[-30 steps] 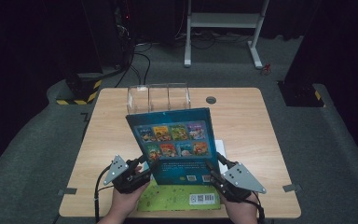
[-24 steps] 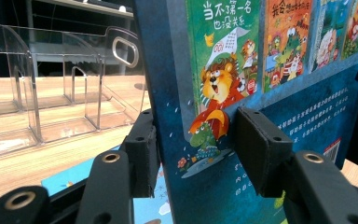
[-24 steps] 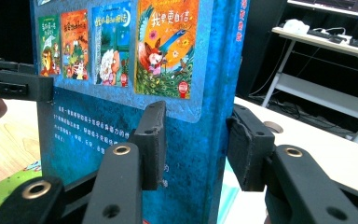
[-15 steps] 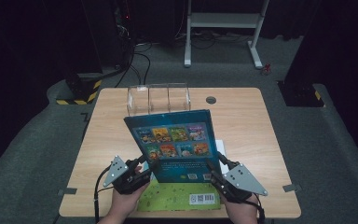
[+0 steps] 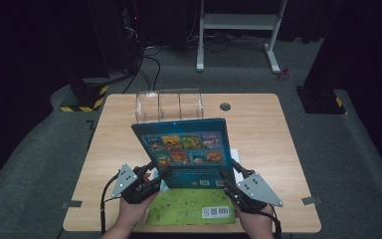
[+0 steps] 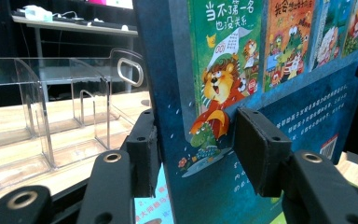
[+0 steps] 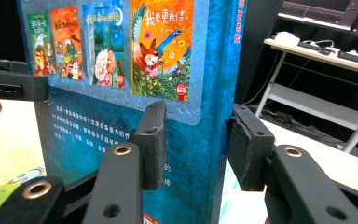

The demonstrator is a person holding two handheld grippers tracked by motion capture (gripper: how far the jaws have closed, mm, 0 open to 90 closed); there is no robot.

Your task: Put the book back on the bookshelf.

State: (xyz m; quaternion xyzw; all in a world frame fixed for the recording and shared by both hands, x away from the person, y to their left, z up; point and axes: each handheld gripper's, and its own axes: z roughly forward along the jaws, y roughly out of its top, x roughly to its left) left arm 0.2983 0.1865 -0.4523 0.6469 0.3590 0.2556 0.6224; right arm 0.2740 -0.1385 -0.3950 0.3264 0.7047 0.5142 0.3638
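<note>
Blue picture book (image 5: 186, 149) stands tilted at centre of the high view, back cover w/ a grid of small cover pics facing the camera, top edge leaning toward the upper part of frame. Its lower edge sits over a green book (image 5: 191, 206) lying flat on the table (image 5: 258, 129), barcode at that book's lower right.

Left gripper (image 5: 151, 178), lower left of centre in the high view: jaws set on either side of the blue book's lower left edge. In the left gripper view, one pad (image 6: 260, 154) presses the cover side and the other sits behind the book; gripper closed onto the book, approx. book-thickness apart.

Right gripper (image 5: 231, 179), lower right of centre: jaws straddle the book's lower right edge. In the right gripper view, left pad (image 7: 151, 142) contacts the cover; right pad stands close to the spine side, contact not certain.

Clear acrylic divider rack (image 5: 169, 104) stands behind the book, toward the upper centre. Round cable hole (image 5: 224, 106) sits to its right.
</note>
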